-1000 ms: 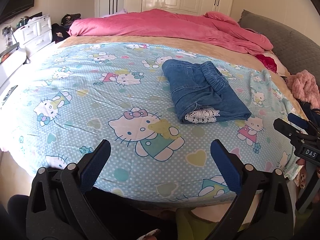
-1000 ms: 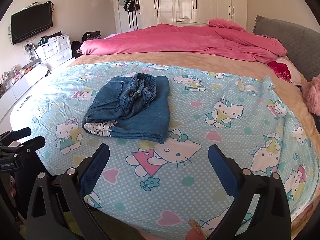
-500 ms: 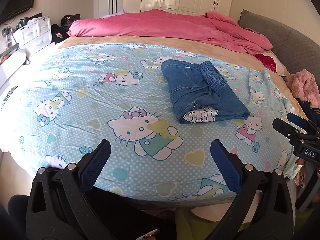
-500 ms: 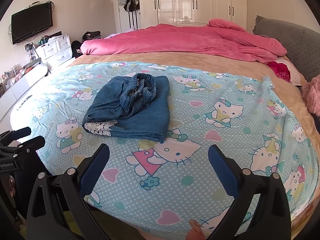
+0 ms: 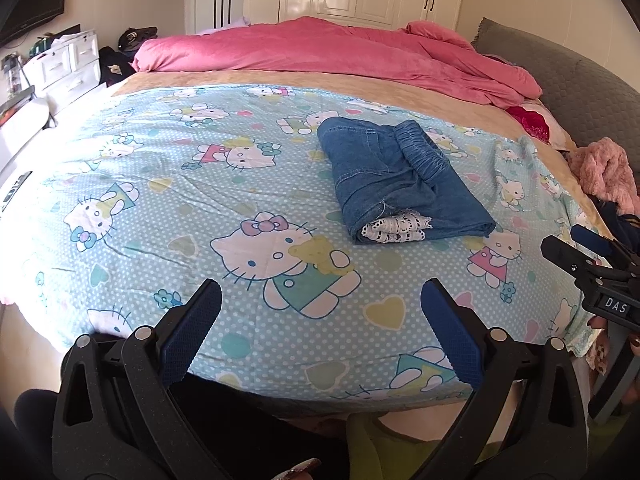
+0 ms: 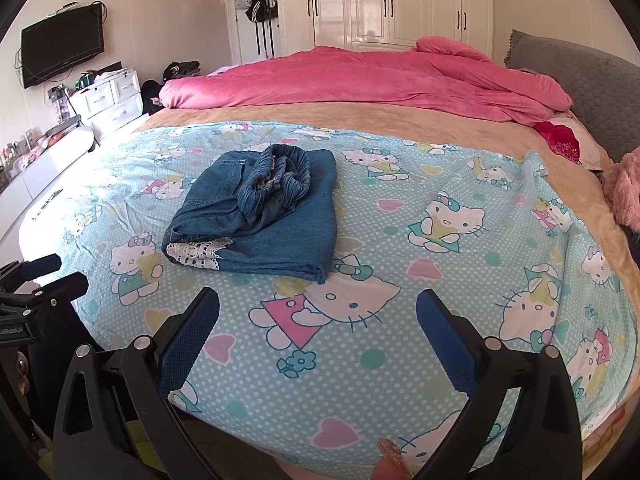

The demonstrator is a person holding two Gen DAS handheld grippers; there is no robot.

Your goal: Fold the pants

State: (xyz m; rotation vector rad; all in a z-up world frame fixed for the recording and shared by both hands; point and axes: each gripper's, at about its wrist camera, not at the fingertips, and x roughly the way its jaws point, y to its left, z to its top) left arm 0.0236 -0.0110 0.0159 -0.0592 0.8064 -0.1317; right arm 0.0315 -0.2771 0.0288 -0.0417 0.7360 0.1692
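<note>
Bare sheet [image 6: 360, 344] lies between both grippers and the folded pants [image 6: 264, 216]; pink quilt [image 6: 360, 76] apparently bounds the far side.

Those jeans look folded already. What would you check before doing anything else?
1. Jeans folded into a compact bundle: ok.
2. Waistband lying flat: not ok, it is bunched on top.
3. Lace hem tucked in: not ok, it pokes out at the near end.
4. Left gripper open, holding nothing: ok.
5. Right gripper open, holding nothing: ok.
6. Both grippers off the jeans, near the bed edge: ok.
</note>
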